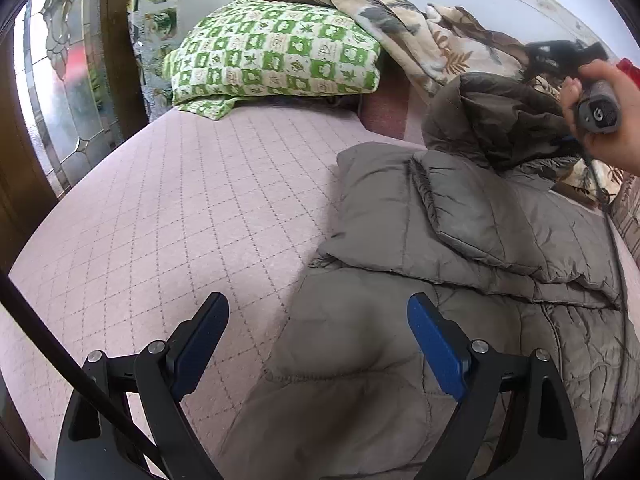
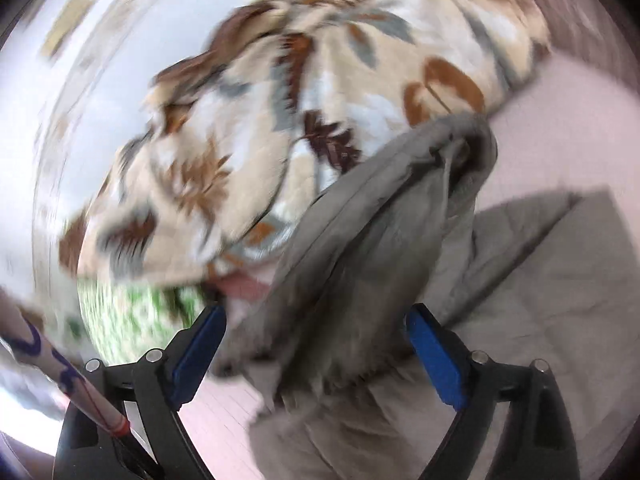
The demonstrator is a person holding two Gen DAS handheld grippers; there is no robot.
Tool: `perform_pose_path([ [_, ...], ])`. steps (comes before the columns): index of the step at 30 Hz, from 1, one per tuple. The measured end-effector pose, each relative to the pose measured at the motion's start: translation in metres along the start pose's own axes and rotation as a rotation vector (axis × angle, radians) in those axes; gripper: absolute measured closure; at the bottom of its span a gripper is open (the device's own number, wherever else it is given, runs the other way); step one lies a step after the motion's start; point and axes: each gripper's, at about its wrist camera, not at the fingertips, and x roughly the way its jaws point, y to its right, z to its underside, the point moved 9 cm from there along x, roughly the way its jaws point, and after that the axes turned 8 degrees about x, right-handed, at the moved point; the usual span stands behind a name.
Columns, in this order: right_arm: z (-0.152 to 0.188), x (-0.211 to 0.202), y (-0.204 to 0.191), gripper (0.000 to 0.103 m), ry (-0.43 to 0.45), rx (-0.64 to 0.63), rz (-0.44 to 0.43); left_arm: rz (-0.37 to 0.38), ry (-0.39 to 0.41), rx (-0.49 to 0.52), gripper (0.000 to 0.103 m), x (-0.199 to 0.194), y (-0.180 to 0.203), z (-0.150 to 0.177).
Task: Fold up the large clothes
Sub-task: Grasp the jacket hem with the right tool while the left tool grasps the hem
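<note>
A grey-brown padded jacket (image 1: 460,248) lies partly folded on the pink quilted bed (image 1: 168,208). My left gripper (image 1: 318,312) is open and empty, just above the jacket's near edge. My right gripper shows in the left wrist view (image 1: 560,56), held in a hand above the jacket's far raised part. In the blurred right wrist view my right gripper (image 2: 316,324) is open, with a fold of the jacket (image 2: 380,248) hanging between the jaws and not clamped.
A green-and-white pillow (image 1: 276,52) and a floral blanket (image 1: 432,36) lie at the head of the bed; the blanket (image 2: 280,120) fills the right wrist view. A glass door (image 1: 68,92) stands at the left. A cable (image 1: 612,240) runs over the jacket.
</note>
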Motion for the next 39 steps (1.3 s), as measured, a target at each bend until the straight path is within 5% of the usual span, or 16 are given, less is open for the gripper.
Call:
perform_pose_path([
  [1, -0.002, 0.007, 0.0, 0.009, -0.008, -0.002, 0.014, 0.004, -0.004, 0.001, 0.013, 0.001, -0.001, 0.0],
  [3, -0.001, 0.015, -0.001, 0.026, -0.027, -0.04, 0.031, 0.028, -0.012, -0.015, 0.013, 0.001, -0.003, -0.001],
  [4, 0.0, 0.018, -0.003, 0.064, -0.043, -0.075, 0.032, 0.055, -0.017, -0.036, 0.013, 0.001, -0.006, -0.001],
  [5, 0.003, 0.018, -0.003, 0.084, -0.054, -0.108, 0.044, 0.076, -0.018, -0.051, 0.013, -0.001, -0.008, -0.002],
  [9, 0.031, -0.015, 0.001, 0.091, -0.053, -0.33, 0.023, 0.213, -0.028, -0.097, 0.013, -0.012, -0.008, 0.0],
  [14, 0.093, -0.081, 0.06, 0.093, -0.094, -0.535, -0.04, 0.397, -0.013, -0.197, 0.013, -0.039, 0.0, -0.002],
  [19, 0.124, -0.116, 0.133, 0.094, -0.114, -0.53, -0.108, 0.585, -0.107, -0.279, 0.013, -0.026, 0.048, -0.018],
  [26, 0.116, -0.115, 0.185, 0.094, -0.153, -0.426, -0.225, 0.788, -0.266, -0.3, 0.013, 0.039, 0.142, -0.065],
  [32, 0.115, -0.109, 0.18, 0.094, -0.205, -0.434, -0.26, 0.788, -0.343, -0.302, 0.013, 0.07, 0.184, -0.074],
  [35, 0.12, -0.107, 0.18, 0.094, -0.224, -0.438, -0.272, 0.738, -0.409, -0.29, 0.065, 0.069, 0.189, -0.076],
  [36, 0.121, -0.106, 0.179, 0.094, -0.232, -0.432, -0.277, 0.706, -0.4, -0.268, 0.075, 0.063, 0.186, -0.08],
  [39, 0.128, -0.107, 0.177, 0.094, -0.26, -0.424, -0.304, 0.61, -0.33, -0.156, 0.084, 0.037, 0.177, -0.092],
])
